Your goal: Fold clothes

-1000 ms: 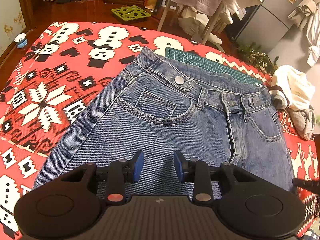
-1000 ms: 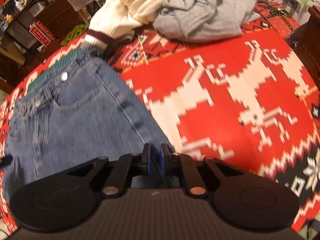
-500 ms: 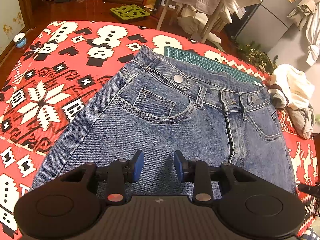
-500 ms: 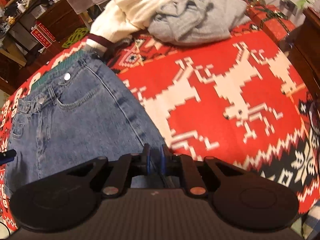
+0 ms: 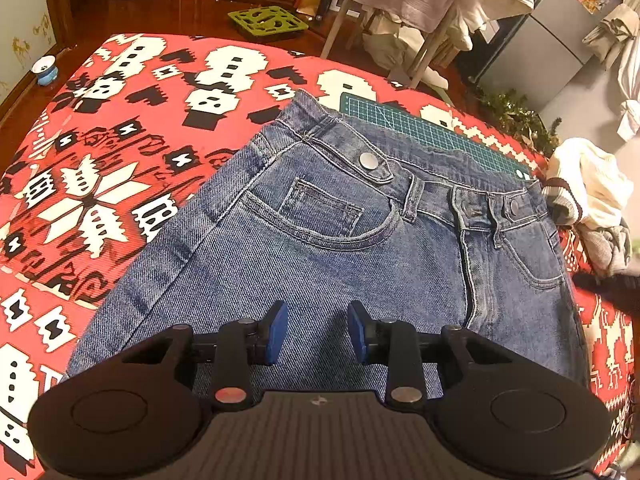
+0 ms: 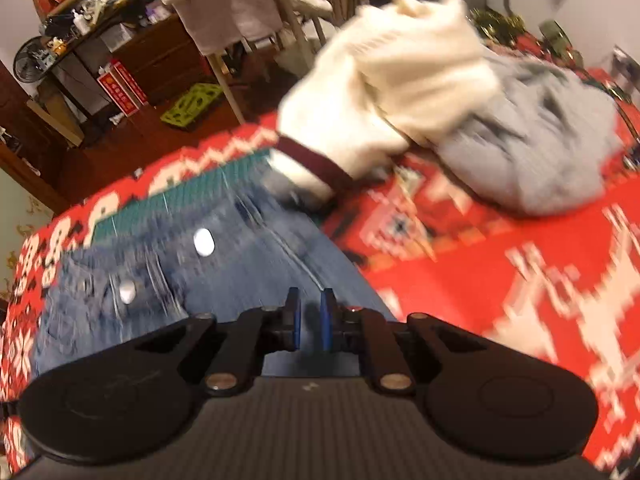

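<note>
Blue jeans (image 5: pixel 320 248) lie flat, front side up, on a red patterned blanket (image 5: pixel 100 160), waistband pointing away from me. My left gripper (image 5: pixel 317 330) hovers open over the left thigh, nothing between its blue pads. The right wrist view is motion-blurred. There my right gripper (image 6: pixel 310 320) is over the jeans (image 6: pixel 240 272) near their right edge, just short of the waistband. Its pads are almost together, with only a narrow slit and nothing gripped. It appears as a dark blur (image 5: pixel 608 286) at the right of the left wrist view.
A green cutting mat (image 5: pixel 420 128) lies under the waistband. A cream sweater (image 6: pixel 400 92) with a maroon cuff and a grey garment (image 6: pixel 540 152) are heaped just right of the waistband. Beyond the blanket's far edge are a wooden floor, a chair and furniture.
My right gripper has swept quickly forward along the jeans' right side toward the waistband and the cream sweater. The left gripper has edged slightly forward. The jeans have not moved.
</note>
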The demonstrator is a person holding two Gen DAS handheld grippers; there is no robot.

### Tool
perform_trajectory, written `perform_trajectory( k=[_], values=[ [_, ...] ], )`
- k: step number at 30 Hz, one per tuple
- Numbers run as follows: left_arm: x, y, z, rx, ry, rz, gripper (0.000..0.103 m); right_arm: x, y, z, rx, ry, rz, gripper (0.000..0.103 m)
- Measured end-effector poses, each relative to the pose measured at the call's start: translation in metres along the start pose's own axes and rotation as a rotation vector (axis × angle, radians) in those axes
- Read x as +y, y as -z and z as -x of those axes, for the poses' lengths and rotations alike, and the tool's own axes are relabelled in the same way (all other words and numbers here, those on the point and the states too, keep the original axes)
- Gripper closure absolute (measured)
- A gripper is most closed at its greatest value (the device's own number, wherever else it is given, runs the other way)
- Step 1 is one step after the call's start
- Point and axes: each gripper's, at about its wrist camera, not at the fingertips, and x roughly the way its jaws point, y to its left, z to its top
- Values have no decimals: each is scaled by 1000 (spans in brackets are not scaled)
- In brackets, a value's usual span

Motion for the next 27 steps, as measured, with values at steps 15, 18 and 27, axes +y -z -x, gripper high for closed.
perform_trajectory(
  k=[15,18,27],
  values=[
    [7,-6,-3,5,28,38,71,5,-52,-63,-41,17,-114,97],
    [7,-5,-2,5,30,37,71,11,-56,-62,-48,2,-103,94],
    [17,-9,-1,-3,16,83,71,31,-64,-75,-51,13,-68,94]
  ],
)
